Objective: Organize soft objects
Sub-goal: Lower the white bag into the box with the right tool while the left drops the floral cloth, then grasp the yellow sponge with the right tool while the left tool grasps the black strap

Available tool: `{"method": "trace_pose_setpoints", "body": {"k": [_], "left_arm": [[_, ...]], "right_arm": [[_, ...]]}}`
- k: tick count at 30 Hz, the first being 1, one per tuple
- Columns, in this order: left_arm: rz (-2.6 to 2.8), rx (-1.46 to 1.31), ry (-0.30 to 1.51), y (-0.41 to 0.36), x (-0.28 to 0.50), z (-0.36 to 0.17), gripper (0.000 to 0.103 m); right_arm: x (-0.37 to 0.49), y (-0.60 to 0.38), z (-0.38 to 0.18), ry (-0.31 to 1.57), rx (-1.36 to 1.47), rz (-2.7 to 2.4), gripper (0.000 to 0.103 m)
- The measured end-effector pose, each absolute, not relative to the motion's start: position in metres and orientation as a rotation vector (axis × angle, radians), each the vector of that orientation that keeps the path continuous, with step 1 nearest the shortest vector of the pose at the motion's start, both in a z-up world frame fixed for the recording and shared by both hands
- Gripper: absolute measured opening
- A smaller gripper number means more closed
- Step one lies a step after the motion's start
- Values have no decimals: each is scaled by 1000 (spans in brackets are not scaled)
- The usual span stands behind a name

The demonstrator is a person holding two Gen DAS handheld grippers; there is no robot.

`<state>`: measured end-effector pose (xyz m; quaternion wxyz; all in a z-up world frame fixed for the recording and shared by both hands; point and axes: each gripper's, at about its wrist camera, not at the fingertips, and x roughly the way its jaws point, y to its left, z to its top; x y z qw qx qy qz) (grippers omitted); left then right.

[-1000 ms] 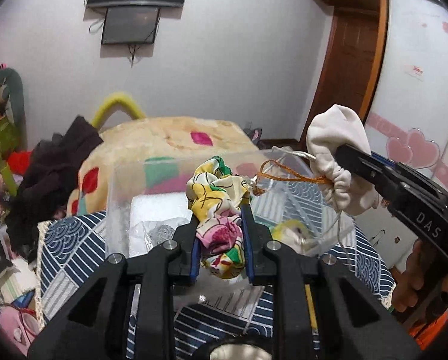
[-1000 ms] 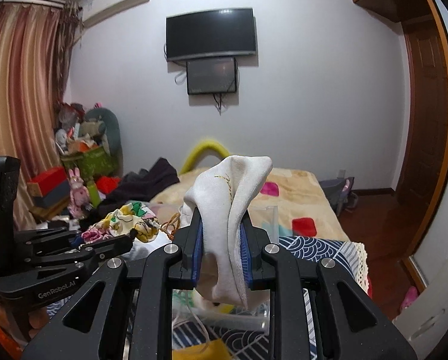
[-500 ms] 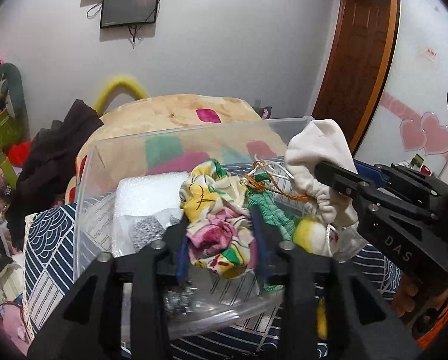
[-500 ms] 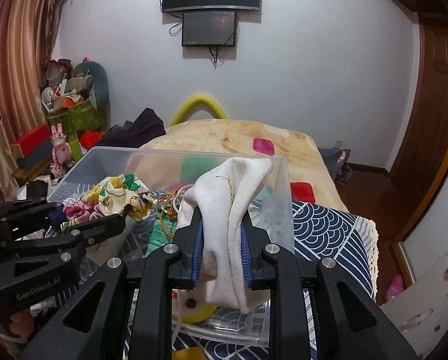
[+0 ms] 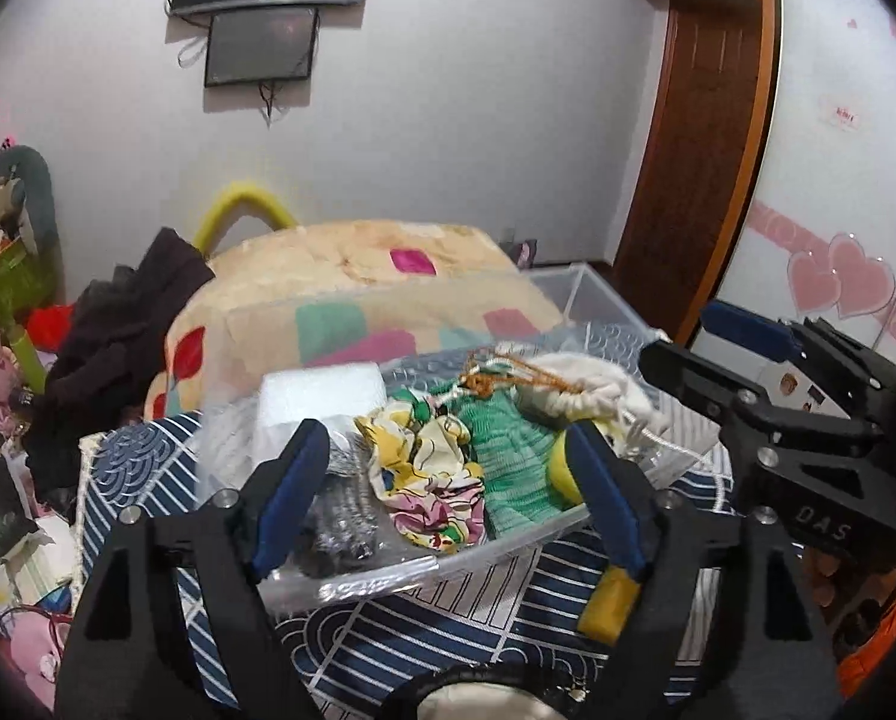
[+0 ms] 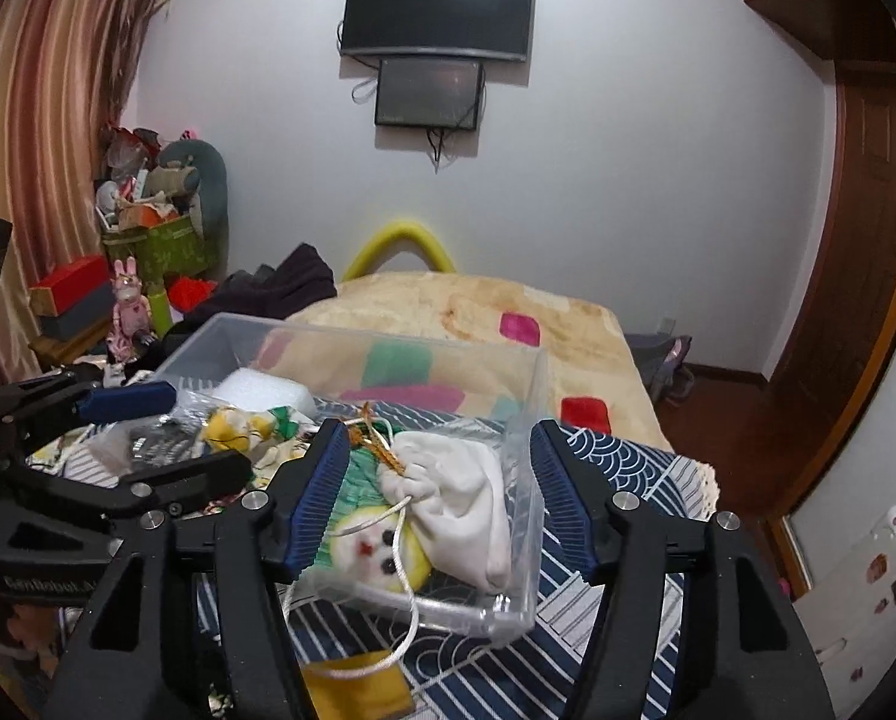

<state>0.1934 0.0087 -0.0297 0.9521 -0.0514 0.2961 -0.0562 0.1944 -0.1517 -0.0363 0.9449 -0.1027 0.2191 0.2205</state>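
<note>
A clear plastic box stands on the blue patterned cloth. In it lie a floral fabric pouch, a white drawstring bag with an orange cord, a green knitted piece, a yellow plush face, a white foam block and a clear packet with grey contents. My left gripper is open above the floral pouch. My right gripper is open above the white bag. Both are empty.
A yellow object lies on the cloth in front of the box. A bed with a patchwork blanket is behind. Dark clothes and cluttered shelves are at left. A wooden door is at right.
Both grippers have opened. The floral pouch and the white bag have dropped into the clear box, and both grippers sit lower over it.
</note>
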Motion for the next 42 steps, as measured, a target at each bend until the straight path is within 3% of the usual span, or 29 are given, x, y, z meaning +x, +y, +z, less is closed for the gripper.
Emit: {"method": "trace_pose_setpoints", "body": {"k": [5, 15, 25, 29, 35, 36, 38, 40, 42], "left_arm": [[-89, -63, 536, 11, 170, -11, 100], [-76, -35, 500, 18, 124, -5, 102], [-65, -54, 661, 20, 112, -70, 103], [-72, -74, 736, 23, 114, -95, 102], [-56, -76, 773, 23, 112, -119, 102], [-66, -71, 773, 21, 112, -122, 102], [-81, -61, 774, 16, 113, -125, 88], [-111, -70, 780, 13, 114, -129, 83], [-117, -69, 773, 11, 113, -129, 69]], "right_arm": [[177, -159, -26, 404, -190, 474, 66], [146, -167, -31, 365, -175, 517, 74], [137, -170, -71, 467, -159, 524, 83], [137, -172, -94, 533, -144, 530, 94], [150, -162, -119, 626, -176, 571, 95], [154, -158, -122, 637, -189, 570, 95], [162, -154, -127, 664, -199, 565, 95], [166, -152, -129, 673, -200, 568, 94], [166, -151, -131, 675, -209, 565, 87]]}}
